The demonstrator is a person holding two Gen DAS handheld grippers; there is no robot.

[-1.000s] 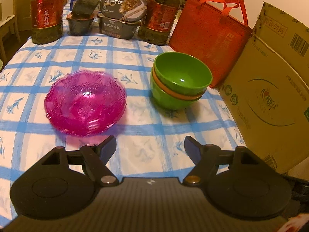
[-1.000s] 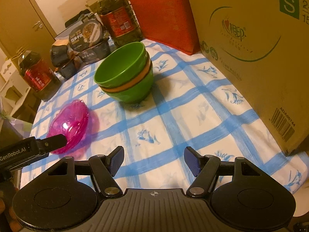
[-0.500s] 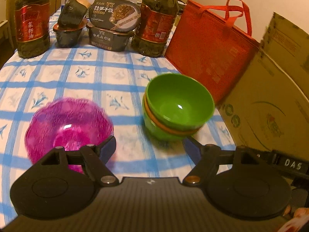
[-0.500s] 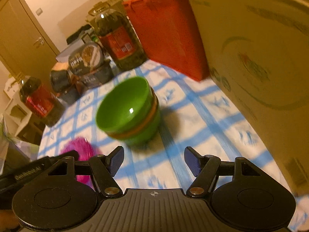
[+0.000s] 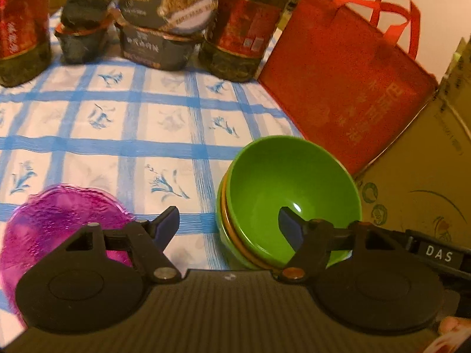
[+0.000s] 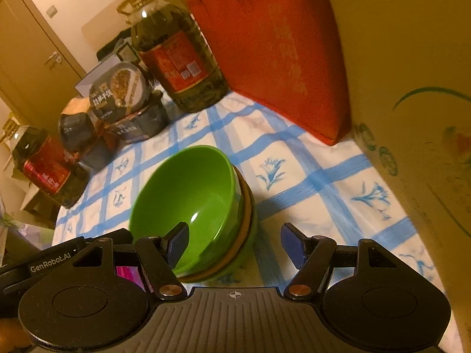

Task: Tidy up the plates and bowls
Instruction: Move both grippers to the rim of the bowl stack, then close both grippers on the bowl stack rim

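Left wrist view: blue-checked tablecloth [image 5: 164, 123]; left hand-held gripper [image 5: 229, 223] closing on nothing, right hand-held gripper [image 6: 234, 242] agape.

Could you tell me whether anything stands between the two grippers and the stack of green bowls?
Nothing visible does. The left gripper, jaws closing, and the right gripper, jaws open, each straddle the rim of the stack of green bowls. The pink bowl sits off to the side.
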